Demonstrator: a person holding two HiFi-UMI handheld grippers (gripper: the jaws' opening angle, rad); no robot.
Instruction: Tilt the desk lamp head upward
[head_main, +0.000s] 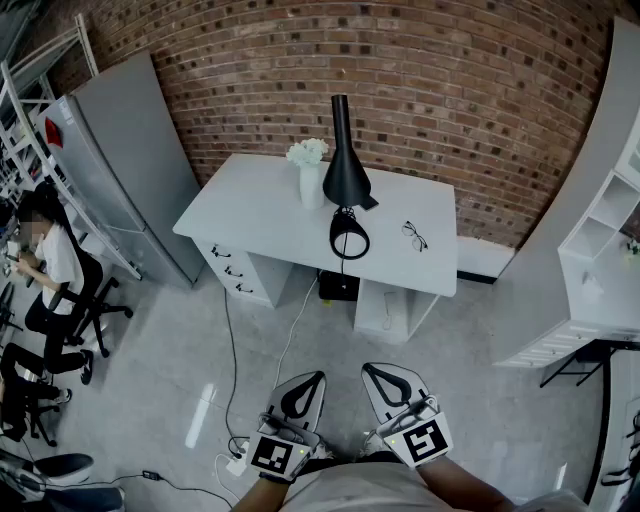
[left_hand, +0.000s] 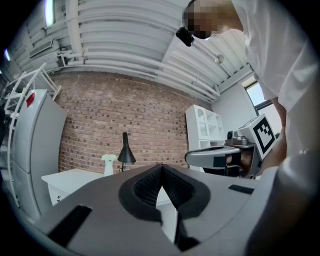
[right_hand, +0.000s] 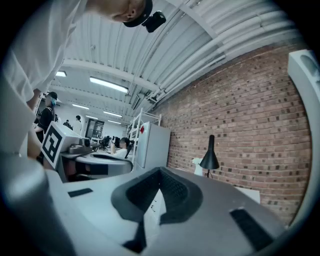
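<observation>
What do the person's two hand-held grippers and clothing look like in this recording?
The left hand-held gripper and right hand-held gripper are both grey, with curved jaws lined in ribbed black padding that outline a teardrop shape. Each carries a cube with black-and-white square markers at its rear. The person wears a white shirt.

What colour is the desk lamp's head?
Black. The lamp head shows best in the head view.

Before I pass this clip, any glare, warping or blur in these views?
Head view: fisheye bows the brick wall; a glare patch on the floor; desk lamp sharp. Left gripper view: dark vignette corners, window blown out. Right gripper view: ceiling lights bright, background clear.
</observation>
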